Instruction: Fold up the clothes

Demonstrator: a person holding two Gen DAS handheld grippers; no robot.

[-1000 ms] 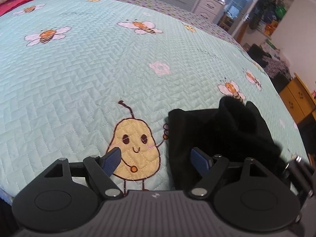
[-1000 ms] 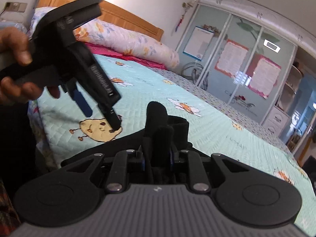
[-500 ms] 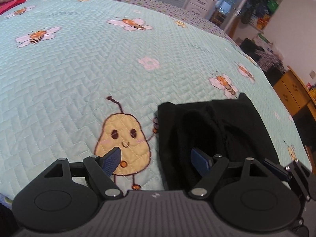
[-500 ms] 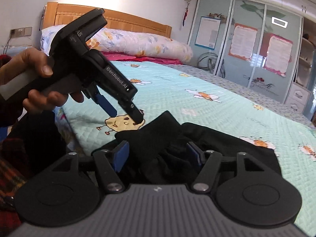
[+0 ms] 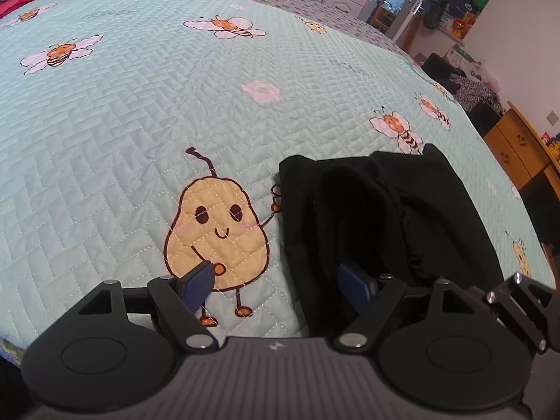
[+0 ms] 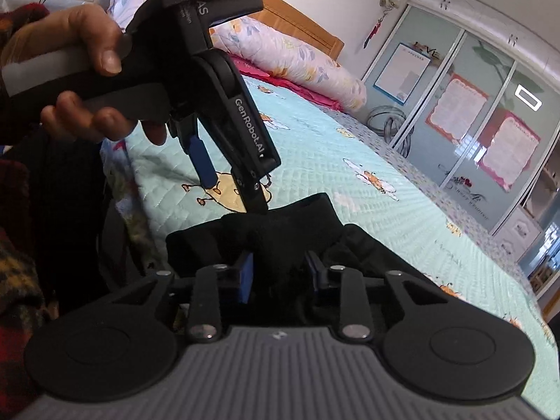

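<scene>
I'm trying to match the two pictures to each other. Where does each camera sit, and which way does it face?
Left wrist: on the left gripper, looking down on the quilt toward a dresser; its own open fingers show.
Right wrist: on the right gripper, facing the headboard and wardrobe; jaws closing with black cloth between them; the person's left hand shows.
Shared: the black garment, the pear figure, the left gripper.

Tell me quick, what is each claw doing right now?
Left claw: open, holding nothing, one finger over the black fleece garment.
Right claw: closing on a bunched fold of that garment.
</scene>
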